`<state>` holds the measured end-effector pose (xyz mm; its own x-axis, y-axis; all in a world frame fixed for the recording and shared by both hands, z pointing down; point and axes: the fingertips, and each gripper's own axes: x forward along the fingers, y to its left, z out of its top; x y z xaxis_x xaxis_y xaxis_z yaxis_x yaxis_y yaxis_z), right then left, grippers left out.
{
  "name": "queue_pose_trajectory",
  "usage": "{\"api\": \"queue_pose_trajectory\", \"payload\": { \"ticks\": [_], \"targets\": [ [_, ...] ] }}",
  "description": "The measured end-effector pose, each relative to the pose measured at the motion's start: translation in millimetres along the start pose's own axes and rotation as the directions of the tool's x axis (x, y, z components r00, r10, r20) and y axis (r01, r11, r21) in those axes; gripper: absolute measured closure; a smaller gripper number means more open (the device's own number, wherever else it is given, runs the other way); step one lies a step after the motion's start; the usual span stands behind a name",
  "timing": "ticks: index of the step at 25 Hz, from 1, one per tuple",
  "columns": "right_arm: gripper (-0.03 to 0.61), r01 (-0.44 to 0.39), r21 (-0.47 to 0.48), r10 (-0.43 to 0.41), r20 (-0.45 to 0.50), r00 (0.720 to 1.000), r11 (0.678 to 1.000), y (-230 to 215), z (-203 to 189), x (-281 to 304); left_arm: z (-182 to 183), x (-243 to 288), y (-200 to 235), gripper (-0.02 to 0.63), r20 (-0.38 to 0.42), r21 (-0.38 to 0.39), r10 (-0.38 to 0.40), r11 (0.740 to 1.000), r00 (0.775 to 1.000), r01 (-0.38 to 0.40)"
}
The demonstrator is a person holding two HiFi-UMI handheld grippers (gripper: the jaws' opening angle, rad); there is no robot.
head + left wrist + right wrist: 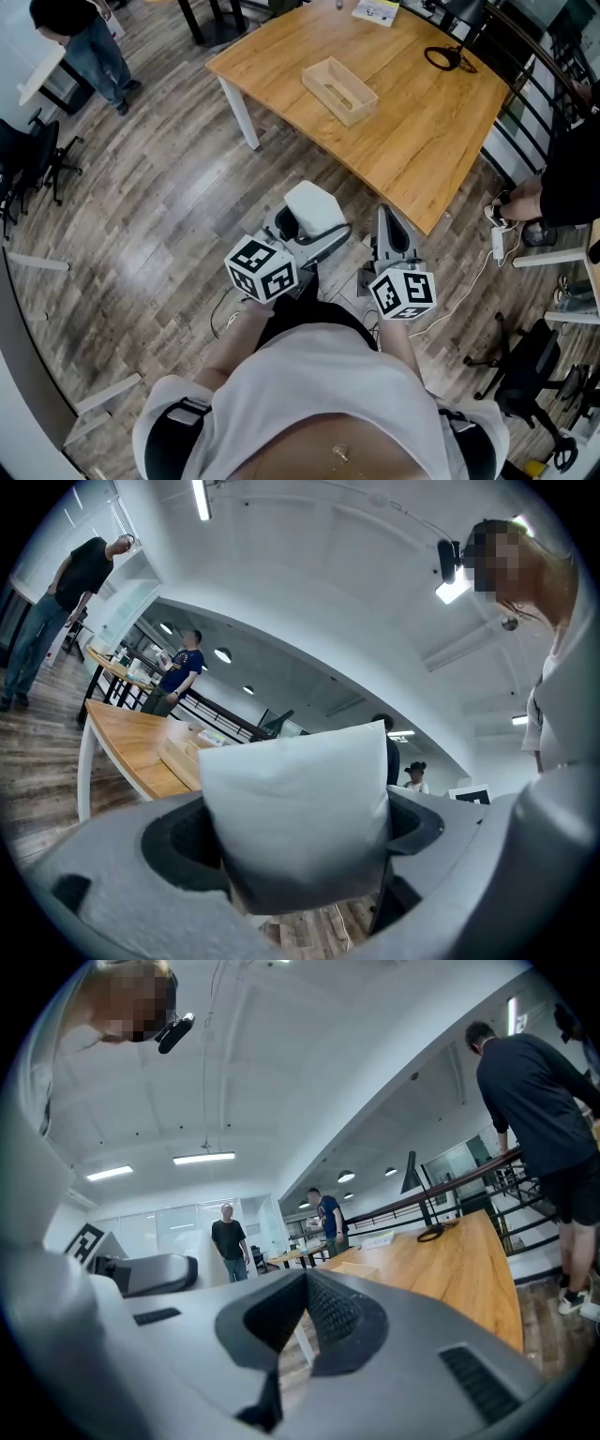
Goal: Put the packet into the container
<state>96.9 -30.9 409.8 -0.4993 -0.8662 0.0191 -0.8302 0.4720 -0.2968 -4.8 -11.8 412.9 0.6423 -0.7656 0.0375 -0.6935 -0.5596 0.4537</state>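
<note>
A white packet (pixel 317 204) is clamped in my left gripper (pixel 309 223), which I hold close to my body above the wooden floor. In the left gripper view the packet (pixel 295 808) fills the gap between the jaws of the left gripper (pixel 295 846). The container, an open shallow wooden box (pixel 339 90), sits on the wooden table (pixel 422 141) well ahead of both grippers; it also shows small in the left gripper view as the box (pixel 186 752). My right gripper (pixel 390 223) hangs beside the left one. Its jaws are shut with nothing in them (pixel 302 1321).
A coiled black cable (pixel 448 58) and a booklet (pixel 376 11) lie at the table's far side. One person stands at the far left (pixel 84 37), another by the table's right end (pixel 572 178). Office chairs (pixel 37 159) (pixel 525 375) and a white floor cable (pixel 473 277) are nearby.
</note>
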Motion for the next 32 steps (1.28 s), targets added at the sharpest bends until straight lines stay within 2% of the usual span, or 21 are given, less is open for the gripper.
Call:
{"api": "queue_pose_trajectory", "payload": {
  "ticks": [16,32],
  "targets": [
    [0.568,0.007,0.001,-0.007,-0.025,1.0,1.0,-27.5,5.7,41.7,16.0,48.4,31.8,0.126,-0.01,-0.014,-0.016,1.0,1.0,0.016],
    [0.568,0.068,-0.001,-0.068,-0.018,0.997,0.998,-79.0,35.6,125.2,52.2,126.7,100.5,0.126,-0.055,-0.043,-0.023,0.999,0.998,0.021]
  ]
}}
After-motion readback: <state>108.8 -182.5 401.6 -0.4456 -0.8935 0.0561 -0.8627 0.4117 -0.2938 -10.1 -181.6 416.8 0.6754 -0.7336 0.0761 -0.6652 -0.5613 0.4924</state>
